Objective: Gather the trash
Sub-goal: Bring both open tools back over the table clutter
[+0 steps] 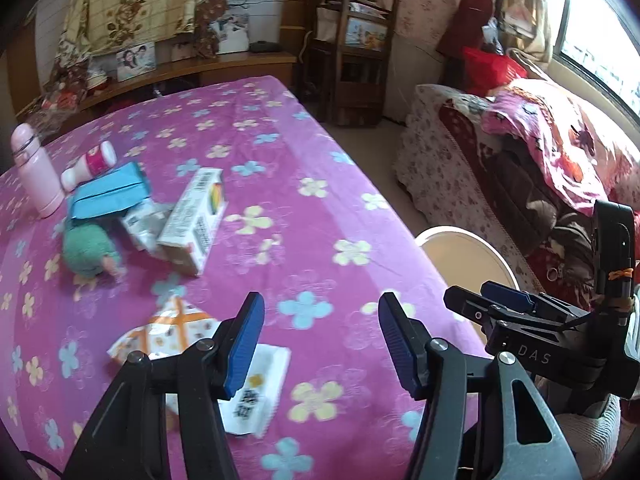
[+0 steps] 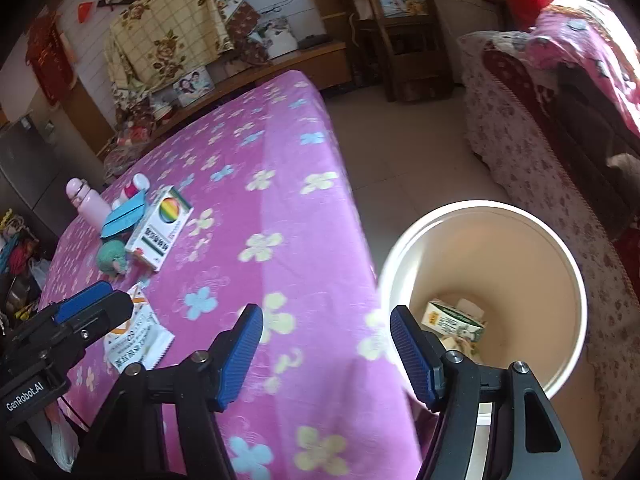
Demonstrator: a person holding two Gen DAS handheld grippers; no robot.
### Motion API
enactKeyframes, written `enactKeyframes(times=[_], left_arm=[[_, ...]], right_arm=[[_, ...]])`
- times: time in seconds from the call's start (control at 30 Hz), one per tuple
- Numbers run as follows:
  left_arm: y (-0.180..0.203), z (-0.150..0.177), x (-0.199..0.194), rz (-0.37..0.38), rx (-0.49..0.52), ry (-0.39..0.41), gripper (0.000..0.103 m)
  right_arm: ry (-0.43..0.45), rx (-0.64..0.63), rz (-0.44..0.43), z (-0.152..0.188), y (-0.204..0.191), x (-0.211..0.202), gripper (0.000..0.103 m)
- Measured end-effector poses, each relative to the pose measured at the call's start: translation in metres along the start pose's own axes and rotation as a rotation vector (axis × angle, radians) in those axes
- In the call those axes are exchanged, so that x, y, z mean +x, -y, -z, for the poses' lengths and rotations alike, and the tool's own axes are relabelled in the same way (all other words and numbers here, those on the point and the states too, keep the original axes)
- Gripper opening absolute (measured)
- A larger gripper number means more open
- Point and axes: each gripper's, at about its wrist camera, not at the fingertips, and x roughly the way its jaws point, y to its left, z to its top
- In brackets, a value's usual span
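My left gripper (image 1: pixel 322 344) is open and empty above the pink flowered tablecloth (image 1: pixel 312 200). Just below and left of it lie an orange-and-white wrapper (image 1: pixel 168 330) and a white wrapper with a QR code (image 1: pixel 256 392). My right gripper (image 2: pixel 326 352) is open and empty at the table's right edge, beside the white trash bin (image 2: pixel 560 256). A green-and-white carton (image 2: pixel 456 320) and scraps lie in the bin. The right gripper also shows in the left wrist view (image 1: pixel 486 300). The wrappers also show in the right wrist view (image 2: pixel 138 340).
Further back on the table are a white box with a rainbow print (image 1: pixel 196 216), a blue packet (image 1: pixel 110 192), a green plush toy (image 1: pixel 90 250), a pink flask (image 1: pixel 36 170) and a white-and-pink bottle (image 1: pixel 90 164). A sofa (image 1: pixel 520 160) stands right of the bin.
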Motion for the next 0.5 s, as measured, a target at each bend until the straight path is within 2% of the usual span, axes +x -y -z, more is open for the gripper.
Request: enactKeyframes(times=[0.3,0.5], left_arm=[[-0.083,0.006,-0.019,-0.084,-0.106,0.004,0.061],[-0.147,0.005,-0.022,-0.131,-0.230,-0.001,0.064]], right_arm=[[-0.027,-0.074,-0.059,-0.007,-0.062,0.020,0.070],[-0.049,-0.114,-0.099,-0.014,-0.100,0.034,0.070]])
